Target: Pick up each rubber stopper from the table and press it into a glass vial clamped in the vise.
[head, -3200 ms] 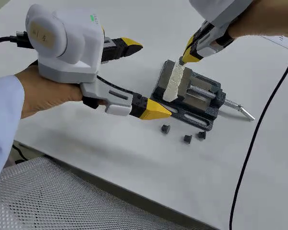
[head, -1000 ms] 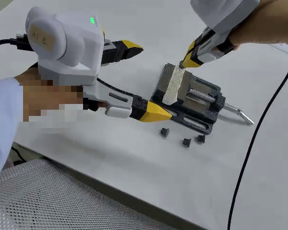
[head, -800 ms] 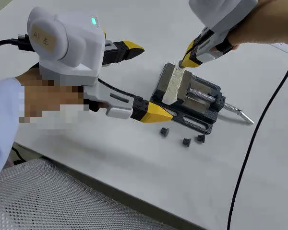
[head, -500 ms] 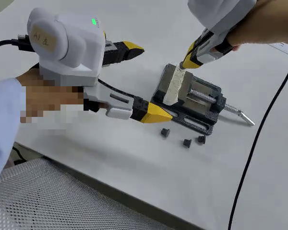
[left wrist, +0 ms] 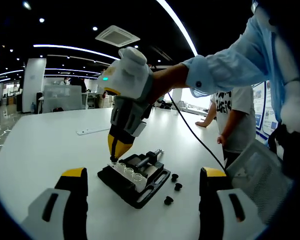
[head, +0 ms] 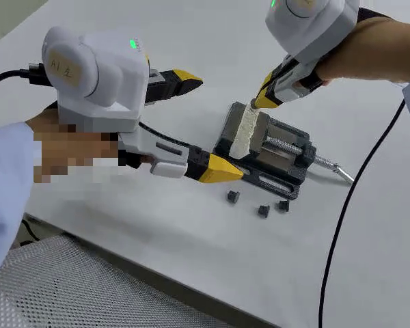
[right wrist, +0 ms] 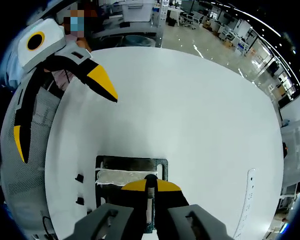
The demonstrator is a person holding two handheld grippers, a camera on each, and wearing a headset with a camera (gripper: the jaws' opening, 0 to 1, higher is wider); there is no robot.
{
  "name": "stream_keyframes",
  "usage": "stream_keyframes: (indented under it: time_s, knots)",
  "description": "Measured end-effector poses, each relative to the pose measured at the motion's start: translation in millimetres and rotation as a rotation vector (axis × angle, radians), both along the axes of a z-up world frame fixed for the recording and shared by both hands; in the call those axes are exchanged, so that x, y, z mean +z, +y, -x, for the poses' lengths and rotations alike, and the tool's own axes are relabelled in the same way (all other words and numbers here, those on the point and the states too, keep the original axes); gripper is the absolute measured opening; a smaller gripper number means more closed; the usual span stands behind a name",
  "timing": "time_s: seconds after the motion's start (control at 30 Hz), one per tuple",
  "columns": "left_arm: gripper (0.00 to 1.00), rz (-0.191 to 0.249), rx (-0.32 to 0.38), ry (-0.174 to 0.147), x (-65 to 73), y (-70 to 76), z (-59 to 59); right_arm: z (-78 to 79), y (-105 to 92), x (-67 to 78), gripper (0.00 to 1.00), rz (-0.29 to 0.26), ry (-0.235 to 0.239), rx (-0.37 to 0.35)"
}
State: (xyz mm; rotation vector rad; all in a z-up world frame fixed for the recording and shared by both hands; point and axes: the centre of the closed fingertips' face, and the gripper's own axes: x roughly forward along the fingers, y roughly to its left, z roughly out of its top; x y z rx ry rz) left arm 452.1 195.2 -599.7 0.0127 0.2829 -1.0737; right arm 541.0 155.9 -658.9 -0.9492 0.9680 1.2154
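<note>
**One stopper at the vial, three still loose**

Nearest the person, the left tongs (head: 221, 127) hover just short of the vise, jaws spread wide with nothing between them. On the tabletop (head: 157, 232), near the vise's front edge, lie three loose stoppers (head: 263, 210), apart from one another and not yet picked up. Behind them the vise (head: 273, 179) clamps a row of glass vials (left wrist: 130, 172). In the left gripper view the nearer vials show open mouths, so I take them to be unplugged. At the far end of the row the right tongs (head: 256, 104) point steeply down, jaws drawn almost together on what looks like a fourth stopper (right wrist: 150, 180), right at the last vial.

By my judgement the task is in its early part. One plug is being seated, three remain to be fetched, and the nearer vials are waiting.

The yellow tips cover the end vial's mouth, so I cannot tell whether the held piece has entered it or only touches it. The vials blur into one pale strip in the head view, so their exact count is unclear. Whether any vial is already plugged cannot be told either.
</note>
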Motion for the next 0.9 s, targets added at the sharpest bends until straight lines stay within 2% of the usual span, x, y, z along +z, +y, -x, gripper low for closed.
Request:
stream_keyframes:
  time_s: [0.2,0.53,0.63,0.8,0.83,0.9]
  knots:
    - [0.91,-0.017,-0.001,-0.01,3.8,4.0,4.5,6.1,-7.0,5.9,0.07,-0.037,0.002,-0.033]
    - [0.91,-0.032,-0.006,-0.01,5.2,4.7,12.5,29.5,-20.6,18.9,0.2,-0.1,-0.016,-0.061]
    - [0.91,-0.035,-0.007,-0.01,6.7,4.3,15.4,41.4,-23.0,22.9,0.23,-0.147,-0.007,-0.09]
    - [0.91,-0.034,-0.007,-0.01,9.6,3.0,20.0,60.2,-32.2,22.3,0.22,-0.178,-0.002,-0.121]
    - [0.91,-0.035,-0.009,-0.011,9.8,2.5,22.0,70.8,-33.4,22.3,0.22,-0.188,0.0,-0.13]
    - [0.91,-0.034,-0.012,-0.01,10.0,2.0,25.1,80.9,-35.7,21.5,0.21,-0.207,0.008,-0.144]
